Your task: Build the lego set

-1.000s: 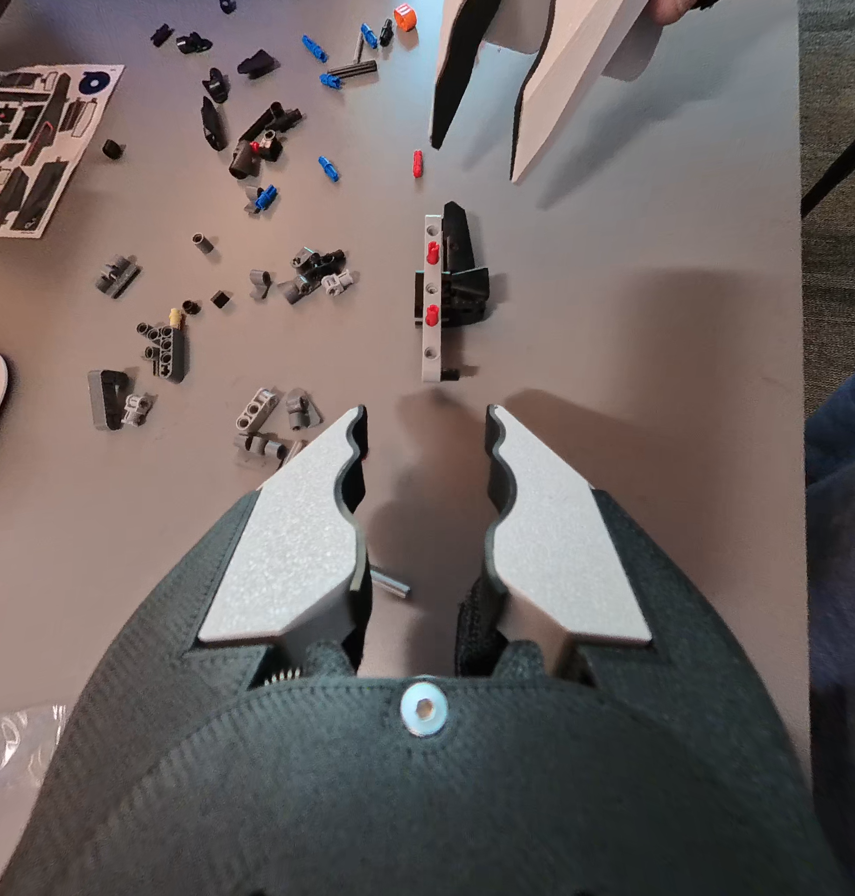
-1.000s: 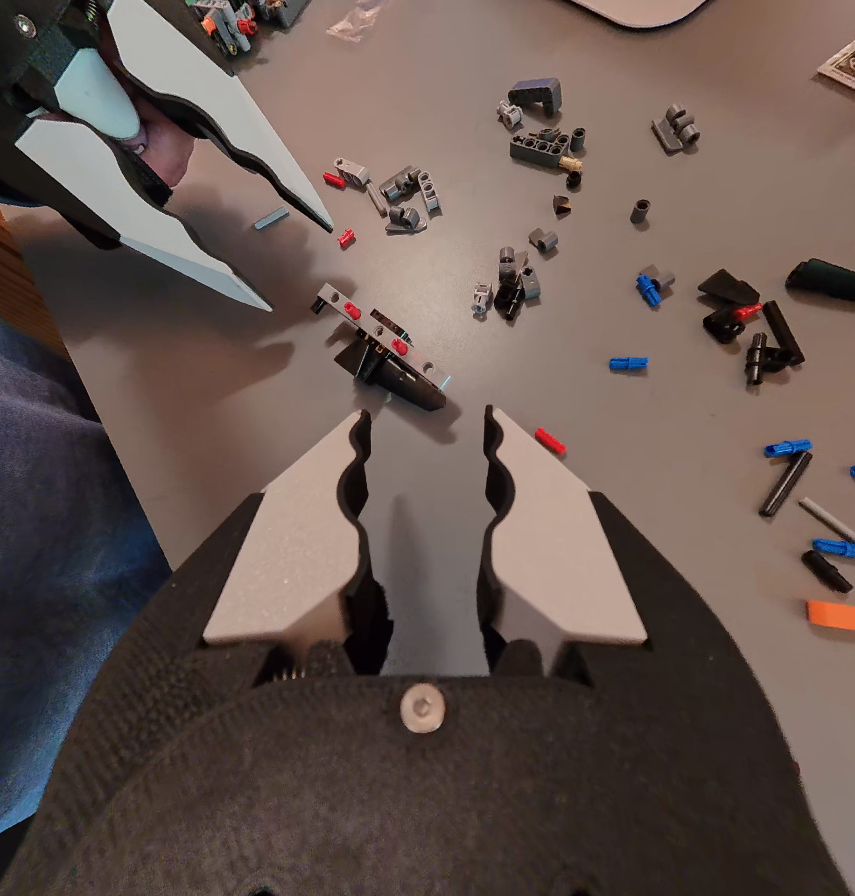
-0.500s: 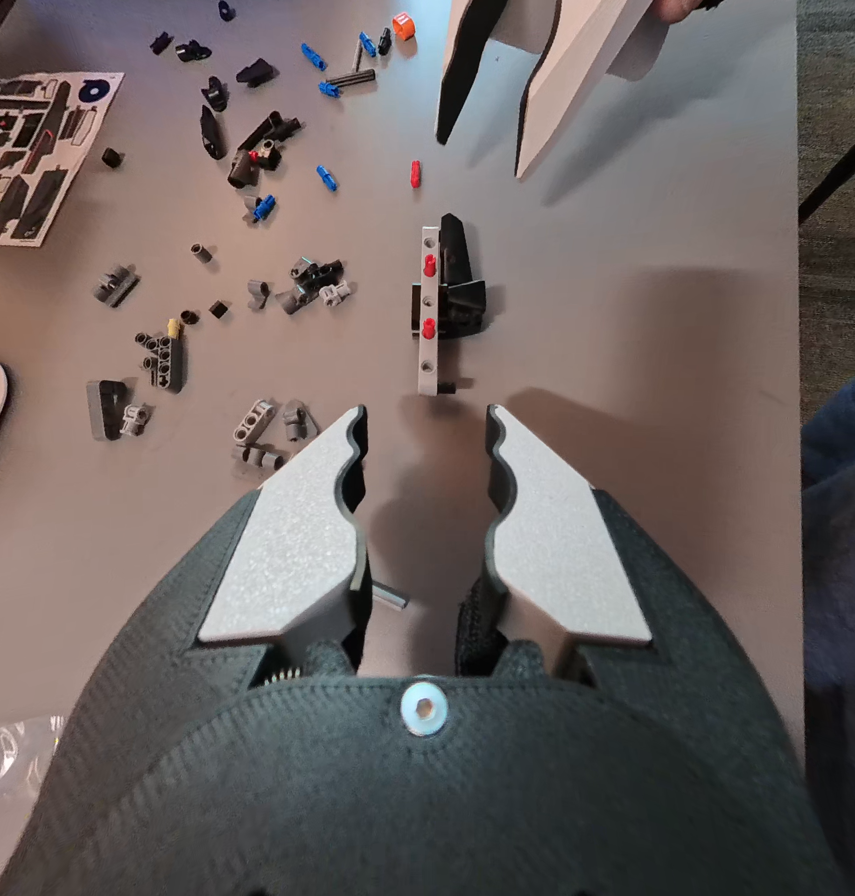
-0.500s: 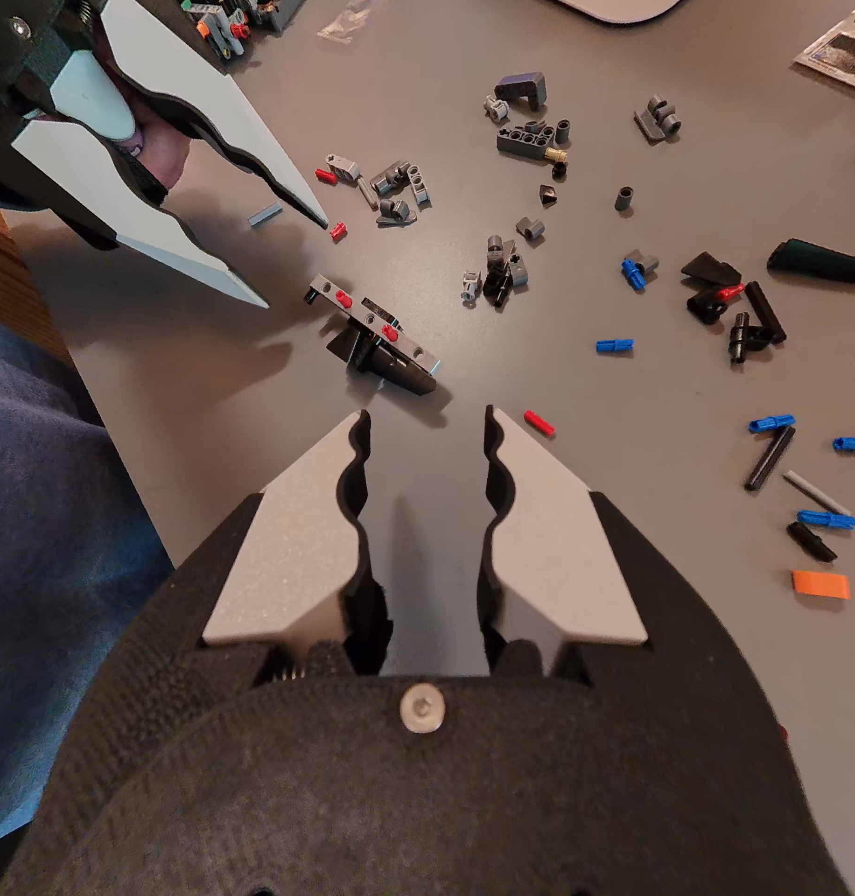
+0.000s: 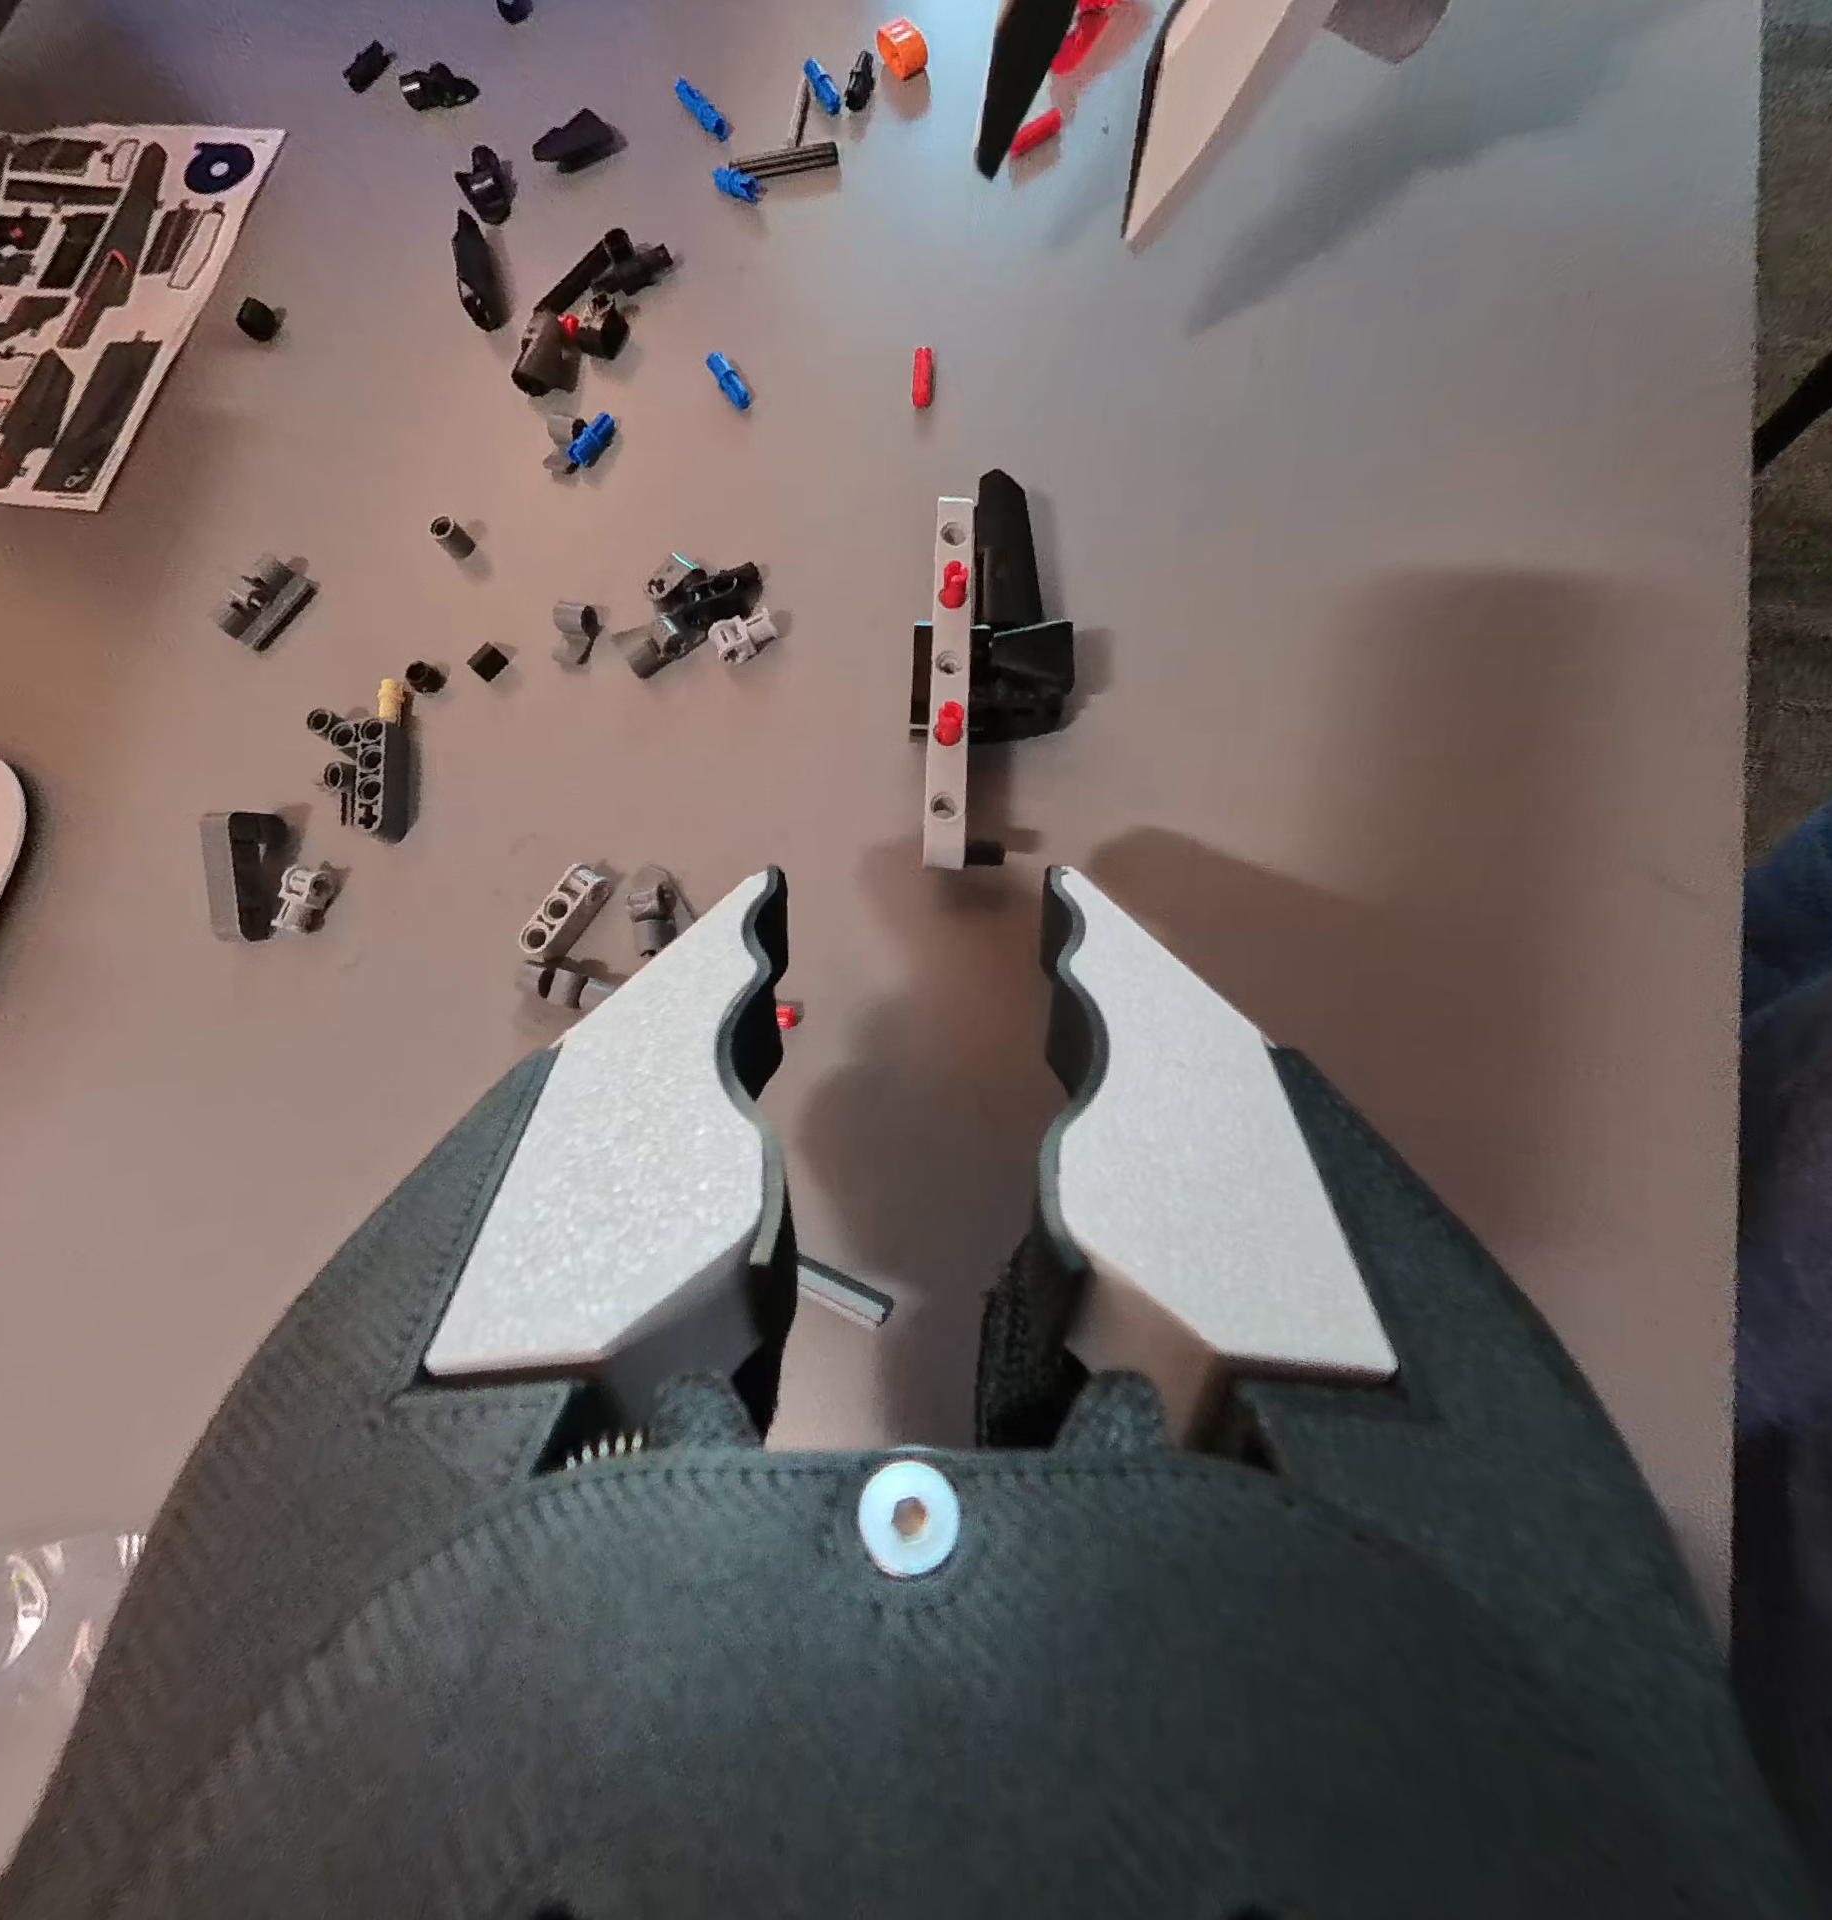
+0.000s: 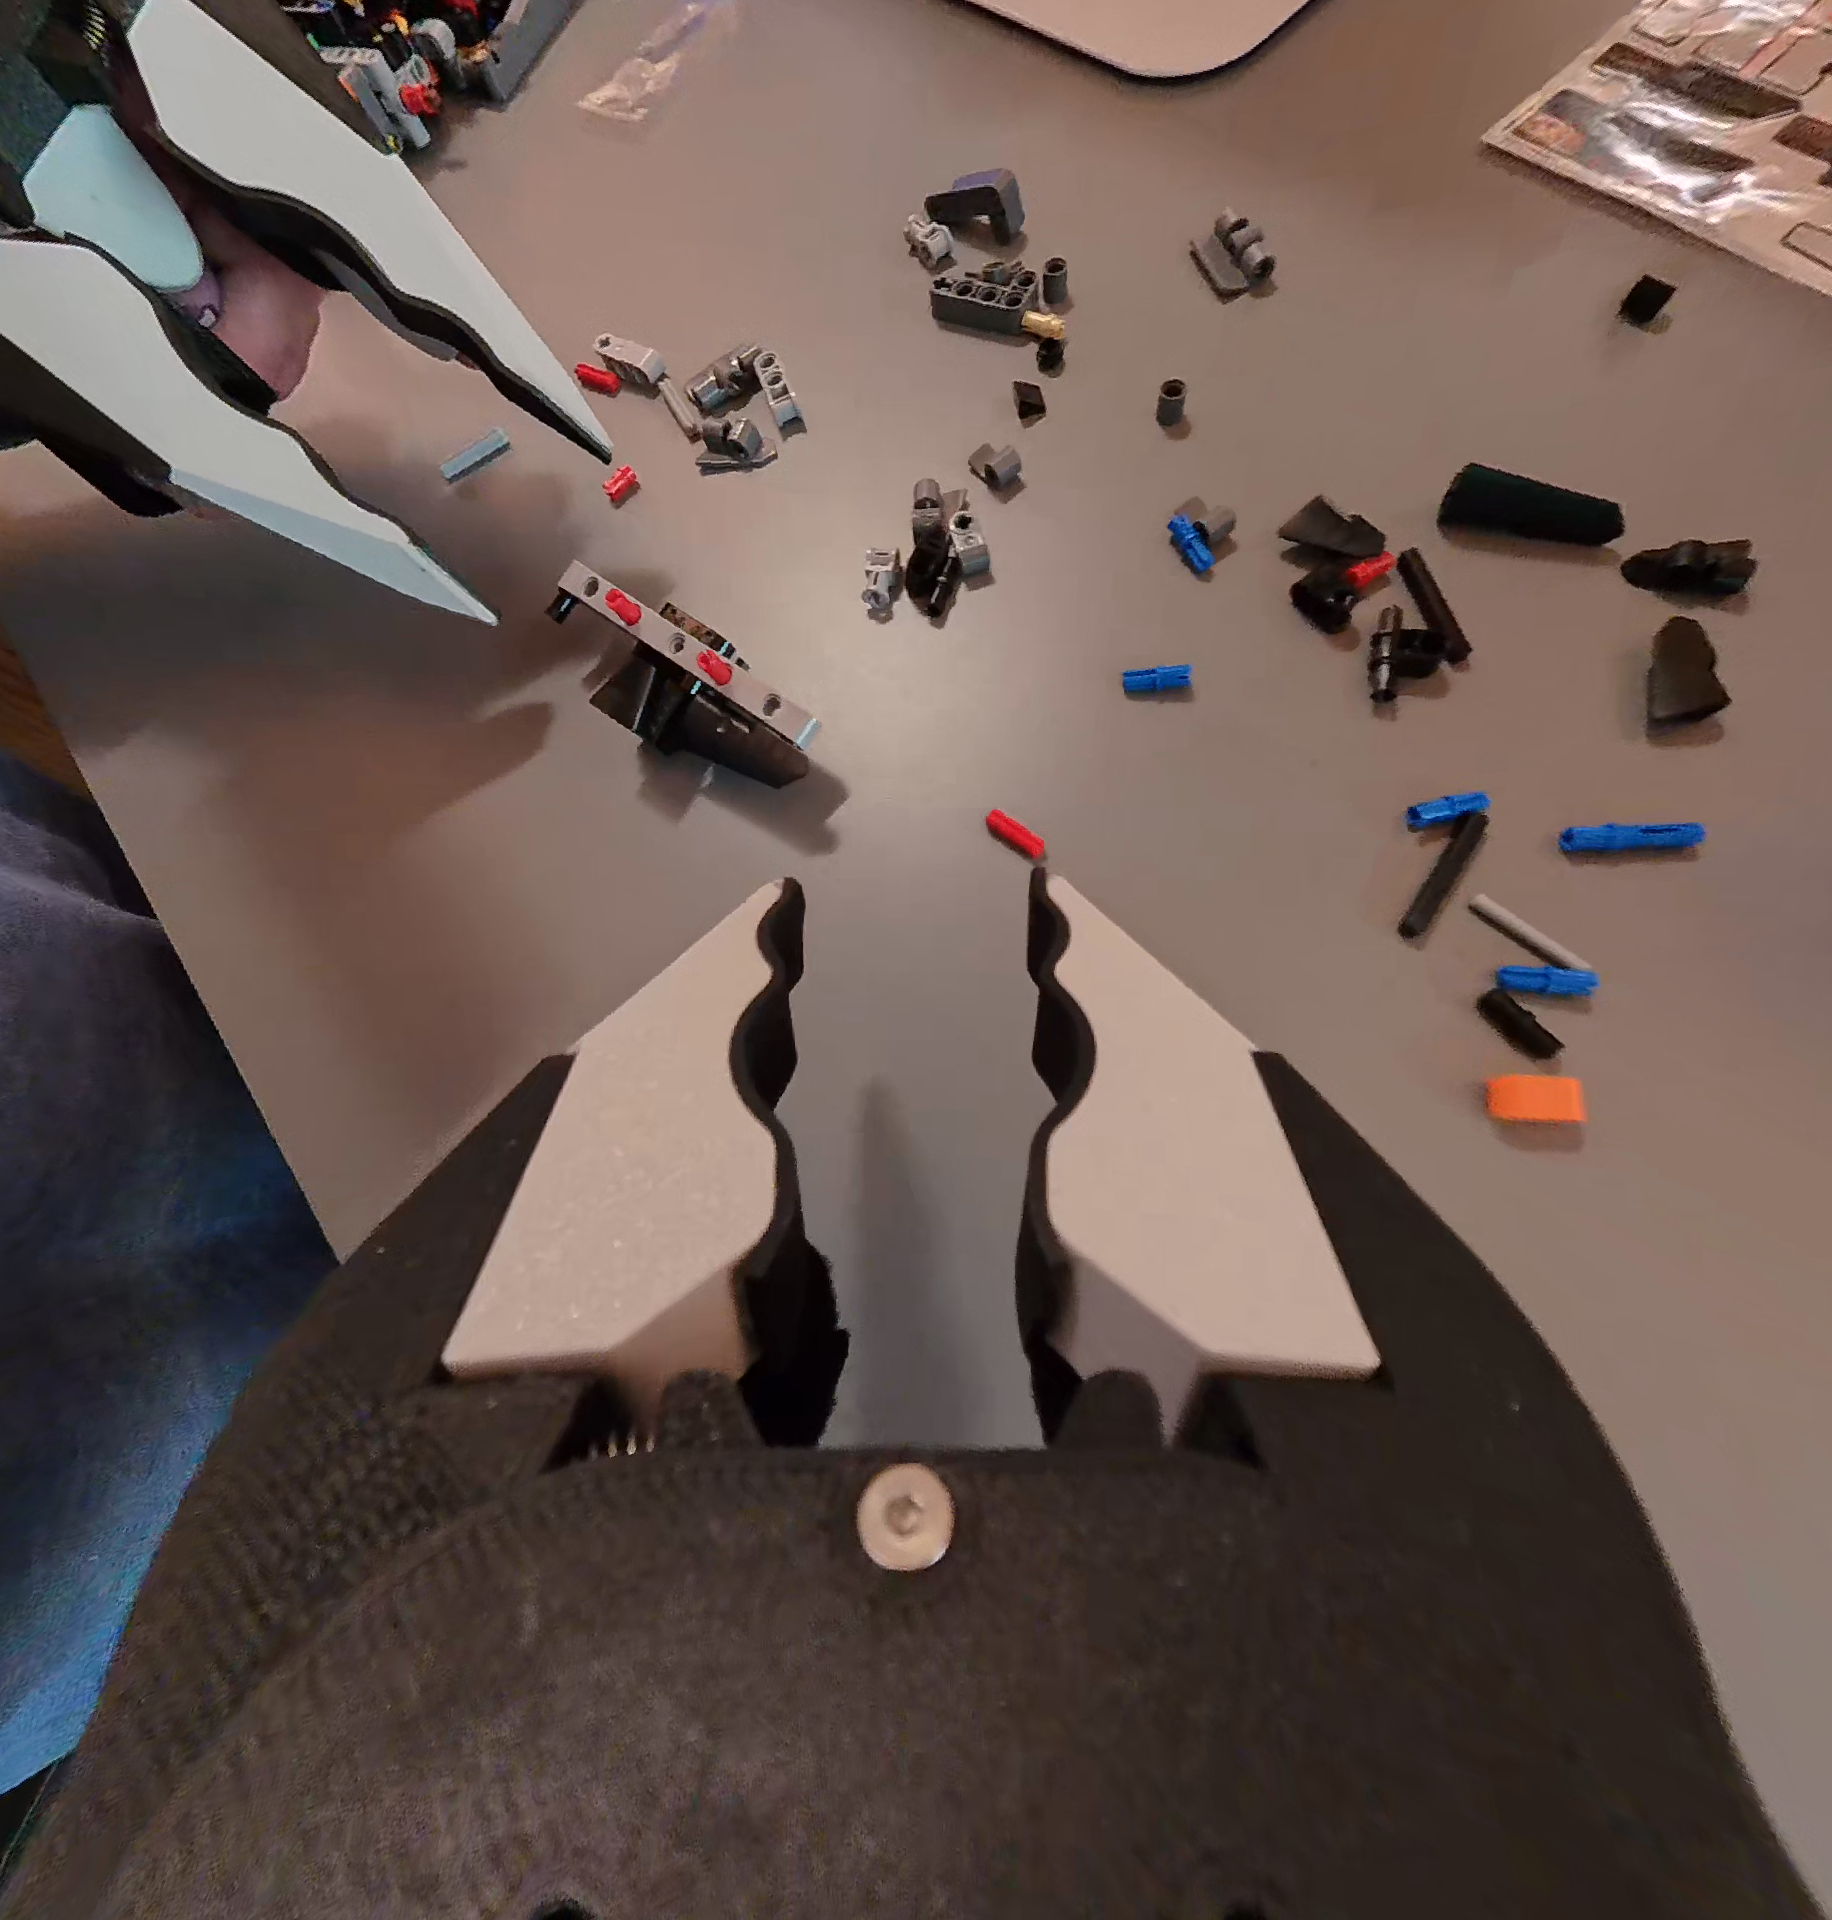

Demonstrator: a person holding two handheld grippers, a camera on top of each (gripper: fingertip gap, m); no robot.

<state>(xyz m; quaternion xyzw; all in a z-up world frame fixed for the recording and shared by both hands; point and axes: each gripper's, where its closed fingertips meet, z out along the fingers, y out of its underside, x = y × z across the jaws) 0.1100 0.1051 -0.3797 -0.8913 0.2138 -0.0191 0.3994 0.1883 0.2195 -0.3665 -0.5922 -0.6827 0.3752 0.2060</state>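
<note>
Since a second ago, the right gripper (image 6: 912,883) has drawn back from the half-built assembly (image 6: 688,681), which now sits farther up its view at about 11 o'clock from the fingertips, and a loose red pin (image 6: 1014,833) now lies just beyond its right fingertip at 1 o'clock. In the left wrist view that gripper (image 5: 1068,145) has slid toward the top edge.

The left gripper (image 5: 912,883) hovers above the grey table (image 5: 1359,468) with its fingers spread and nothing between them. The assembly (image 5: 979,665), a light grey beam carrying two red pins with black pieces joined at its right side, lies flat just past the fingertips at 12 o'clock. A single red pin (image 5: 922,376) lies farther along at 12 o'clock.

The right gripper's fingers are likewise spread and empty. From its view, the left gripper (image 6: 553,535) reaches in from 10 o'clock, its lower tip just beside the near end of the beam, though whether they touch is hard to judge.

Loose pieces are scattered at 10 to 11 o'clock in the left wrist view: blue pins (image 5: 727,379), black parts (image 5: 579,312), grey connectors (image 5: 564,920). A sticker sheet (image 5: 70,312) lies at 10 o'clock near the edge. An orange piece (image 6: 1535,1099) sits at 3 o'clock in the right wrist view.
</note>
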